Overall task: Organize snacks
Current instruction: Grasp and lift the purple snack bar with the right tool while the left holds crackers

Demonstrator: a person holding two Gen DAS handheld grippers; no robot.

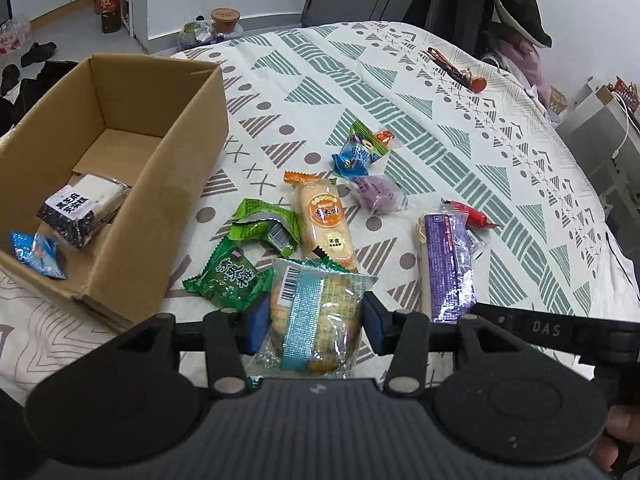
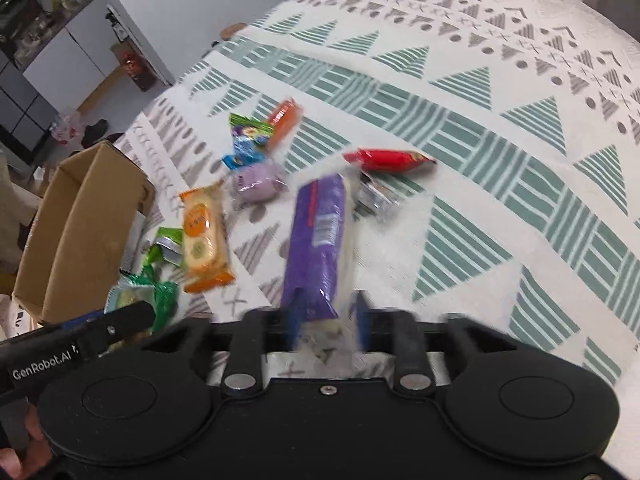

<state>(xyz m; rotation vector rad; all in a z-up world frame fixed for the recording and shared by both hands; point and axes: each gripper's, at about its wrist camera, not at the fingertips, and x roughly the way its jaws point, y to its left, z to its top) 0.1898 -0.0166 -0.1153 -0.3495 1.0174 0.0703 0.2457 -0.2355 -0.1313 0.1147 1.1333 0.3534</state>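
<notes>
Left claw: pinching clear-wrapped biscuit pack between its pads.
Right claw: purple packet between fingers, grip blurred, cannot tell.

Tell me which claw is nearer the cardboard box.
Left. The left claw, gripping a clear biscuit pack, sits beside the cardboard box; the right claw is farther off, at the purple pack.

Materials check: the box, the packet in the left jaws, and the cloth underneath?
Box: corrugated cardboard by the look, matte brown, with folded flaps and raw edges.
Packet: thin clear plastic film, glossy; highlights and crinkles show, biscuits are visible through it, and a printed blue band crosses it.
Cloth: woven or quilted fabric, matte, printed with triangles; soft wrinkles.
</notes>
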